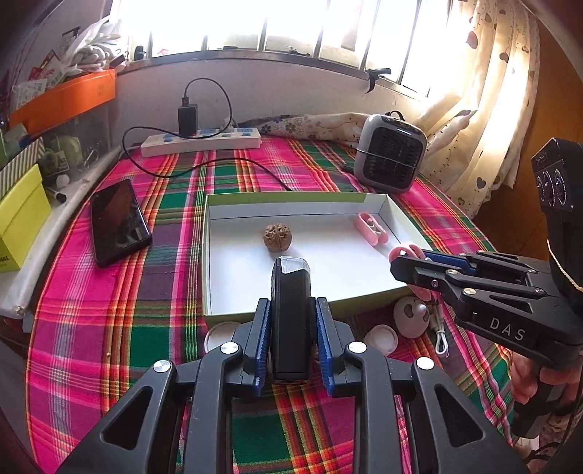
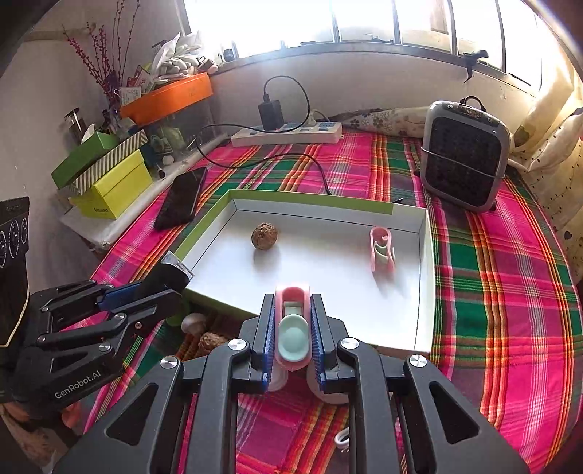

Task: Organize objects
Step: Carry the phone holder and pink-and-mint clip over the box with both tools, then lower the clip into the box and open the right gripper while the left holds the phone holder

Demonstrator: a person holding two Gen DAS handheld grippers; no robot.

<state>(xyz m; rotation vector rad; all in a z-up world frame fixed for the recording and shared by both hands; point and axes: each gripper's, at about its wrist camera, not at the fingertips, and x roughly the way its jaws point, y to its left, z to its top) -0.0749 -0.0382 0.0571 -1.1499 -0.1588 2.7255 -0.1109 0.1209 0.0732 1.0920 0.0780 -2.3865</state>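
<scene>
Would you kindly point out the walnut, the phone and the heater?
walnut [image 1: 277, 237], left wrist view, centre of its shell.
phone [image 1: 118, 222], left wrist view, middle of its screen.
heater [image 2: 462, 160], right wrist view, front grille.

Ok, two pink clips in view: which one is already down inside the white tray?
The pink clip lying free near the white tray's right wall. The other pink clip is clamped in the right gripper, above the near edge.

Bright barred window [image 1: 277, 32] above a plaid-covered table [image 1: 120, 291], curtain [image 1: 492, 109] at right.
</scene>
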